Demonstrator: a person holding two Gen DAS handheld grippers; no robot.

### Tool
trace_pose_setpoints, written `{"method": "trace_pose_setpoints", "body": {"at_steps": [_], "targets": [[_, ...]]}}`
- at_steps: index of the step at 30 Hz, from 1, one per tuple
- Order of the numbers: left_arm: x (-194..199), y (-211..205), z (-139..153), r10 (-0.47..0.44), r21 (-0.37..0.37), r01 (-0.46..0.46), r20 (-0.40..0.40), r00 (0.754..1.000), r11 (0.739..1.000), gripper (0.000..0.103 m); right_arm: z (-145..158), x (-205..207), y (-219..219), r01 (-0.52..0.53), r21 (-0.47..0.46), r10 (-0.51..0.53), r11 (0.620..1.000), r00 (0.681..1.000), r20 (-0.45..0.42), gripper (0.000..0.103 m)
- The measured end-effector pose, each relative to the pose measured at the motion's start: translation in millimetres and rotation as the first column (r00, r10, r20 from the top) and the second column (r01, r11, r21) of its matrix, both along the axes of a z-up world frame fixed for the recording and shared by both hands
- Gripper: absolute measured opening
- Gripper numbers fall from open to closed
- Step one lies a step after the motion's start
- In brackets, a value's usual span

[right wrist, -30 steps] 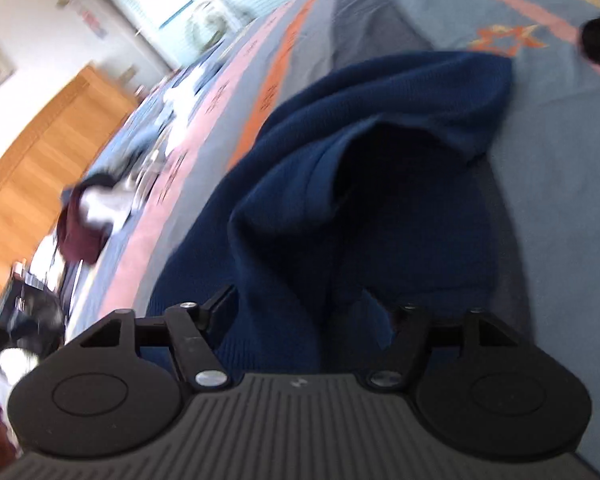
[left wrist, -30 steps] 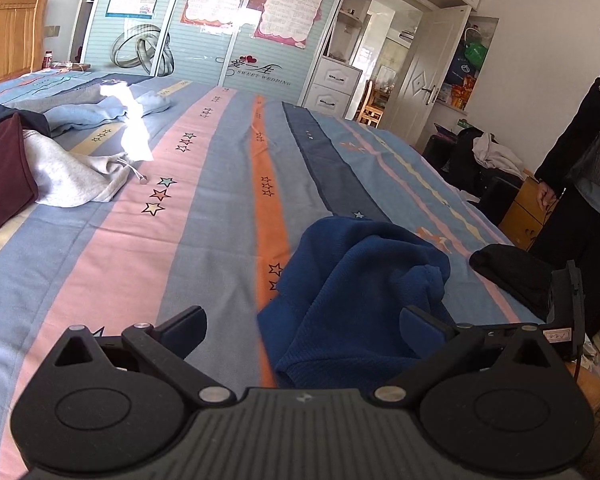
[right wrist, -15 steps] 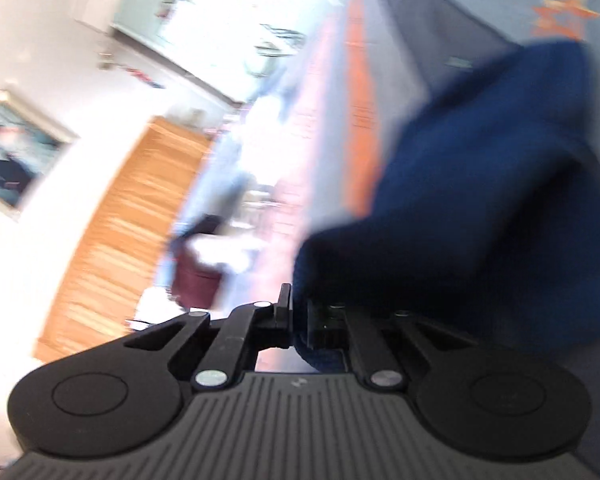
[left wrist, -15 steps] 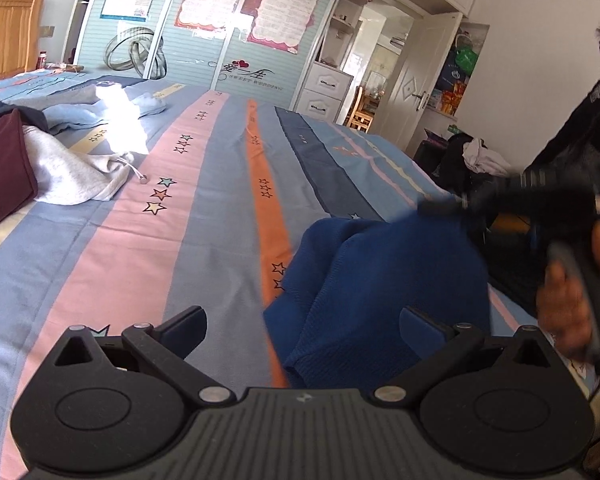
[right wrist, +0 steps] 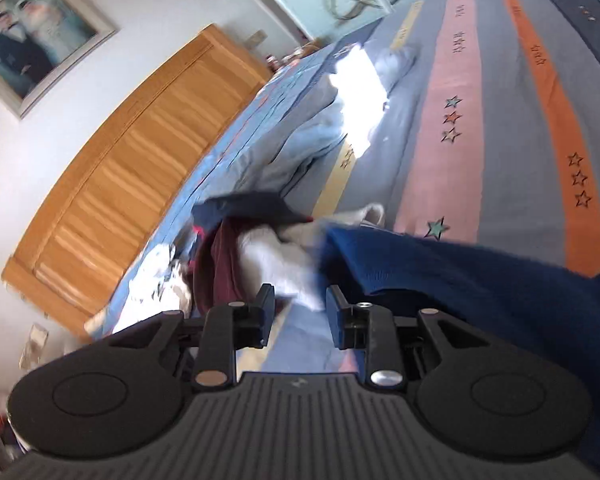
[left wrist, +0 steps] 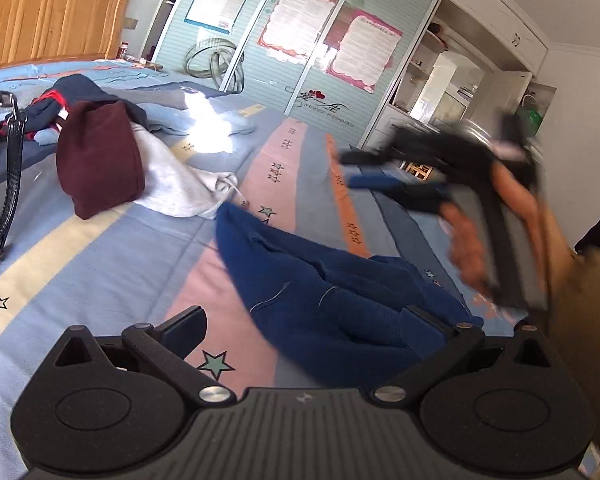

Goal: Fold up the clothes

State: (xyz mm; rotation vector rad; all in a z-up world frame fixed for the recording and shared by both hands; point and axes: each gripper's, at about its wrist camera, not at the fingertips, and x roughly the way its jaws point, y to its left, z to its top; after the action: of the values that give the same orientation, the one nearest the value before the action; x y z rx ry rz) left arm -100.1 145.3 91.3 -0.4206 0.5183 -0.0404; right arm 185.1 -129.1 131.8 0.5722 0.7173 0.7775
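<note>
We found the blue sweater [left wrist: 324, 292] lying rumpled across the striped bedspread [left wrist: 100, 264], one end stretched out toward the heap of other clothes and the rest bunched in soft ridges near our left gripper [left wrist: 304, 328], whose fingers stood wide apart above the bed with nothing between them, the right finger over the sweater's near edge. Our right gripper [right wrist: 300, 312], blurred in the left wrist view where a hand [left wrist: 496, 240] carried it above the bed, had its fingers partly open with a clear gap and no cloth in it, though the sweater's end [right wrist: 440, 264] lay just beside the right finger. Farther up the bed, the maroon garment [left wrist: 100, 160] sat as a thick block against a loose grey garment [left wrist: 176, 176], with pale blue clothing [left wrist: 204, 120] spread in the sunlight beyond and a black bag strap [left wrist: 10, 184] at the frame's left edge. We judged the sweater far from a flat, squared fold, and the grey and pale blue pieces equally unfolded; whether the maroon one counted as folded, we could not tell
</note>
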Motion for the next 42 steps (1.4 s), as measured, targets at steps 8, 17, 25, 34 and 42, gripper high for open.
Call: {"method": "trace_pose_setpoints", "body": {"at_steps": [8,17,25,34,42], "targets": [[26.9,-33.8,-25.3,-0.055,-0.007,0.055,-0.077,0.996,0.998,0.102,-50.2,-70.8,-147.9,0.256,-0.191,-0.250,0.948,0.967,0.058,0.056],[43.3,-75.6,-28.2,-0.115,0.017,0.118,-0.114,0.987,0.993,0.102,-95.6,-143.6,-148.6,0.359,-0.635,-0.053,0.684,0.892,0.448,0.061],[48.1,-77.7,-23.5,-0.087,0.044,0.094,-0.133,0.987,0.995,0.102,-126.0,-129.6,-102.9,0.349,-0.808,0.319,0.475,0.787,0.528,0.061],[52.4,-79.6,-31.6,-0.099,0.050,0.108,-0.156,0.983,0.993,0.102,-143.0,-126.4,-71.0,0.346,-0.867,0.541,0.359,0.679,0.496,0.053],[54.7,-74.7,-32.5,-0.079,0.054,0.089,-0.153,0.985,0.995,0.102,-157.8,-113.7,-55.2,0.370,-0.886,0.603,0.281,0.650,0.463,0.023]]}}
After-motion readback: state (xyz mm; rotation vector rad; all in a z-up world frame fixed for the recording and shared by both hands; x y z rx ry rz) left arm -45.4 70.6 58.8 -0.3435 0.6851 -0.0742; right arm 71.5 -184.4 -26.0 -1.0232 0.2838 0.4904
